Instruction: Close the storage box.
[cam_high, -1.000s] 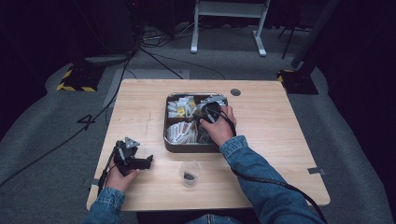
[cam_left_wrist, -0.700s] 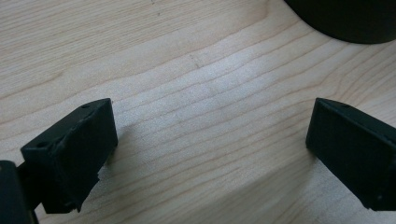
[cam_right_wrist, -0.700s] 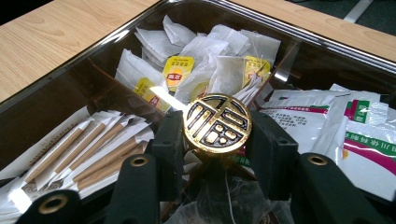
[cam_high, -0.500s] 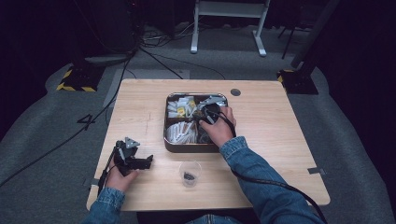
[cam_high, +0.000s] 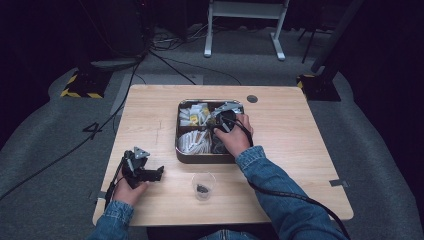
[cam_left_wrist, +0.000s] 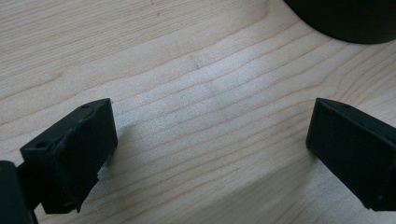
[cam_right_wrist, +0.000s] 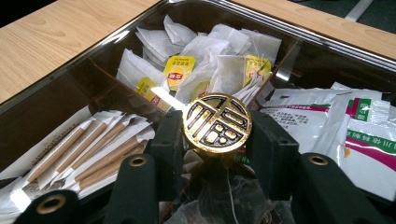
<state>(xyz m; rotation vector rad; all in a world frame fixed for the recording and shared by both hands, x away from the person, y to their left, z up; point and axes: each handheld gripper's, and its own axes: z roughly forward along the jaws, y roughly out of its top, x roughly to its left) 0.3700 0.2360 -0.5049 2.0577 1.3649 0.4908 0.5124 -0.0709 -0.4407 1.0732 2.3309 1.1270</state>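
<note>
A dark metal tray (cam_high: 202, 160) with compartments sits mid-table, and my right gripper (cam_high: 223, 120) reaches into its right side. Between the jaws is a round gold-and-black emblem disc (cam_right_wrist: 217, 122), and both pads (cam_right_wrist: 170, 140) lie against its edges. These jaws have just been opening slightly with the disc still between them. Beneath the disc lies a clear bag of dark bits (cam_right_wrist: 224, 196). My left gripper (cam_high: 150, 172) rests near the table's front left. It is open (cam_left_wrist: 210, 140) over bare wood.
The tray holds white tea bags with yellow tags (cam_right_wrist: 180, 65), paper stick packets (cam_right_wrist: 88, 154) and green-and-white sachets (cam_right_wrist: 359, 135). A small clear cup (cam_high: 203, 186) with something dark inside stands in front of the tray. Cables trail over the floor behind.
</note>
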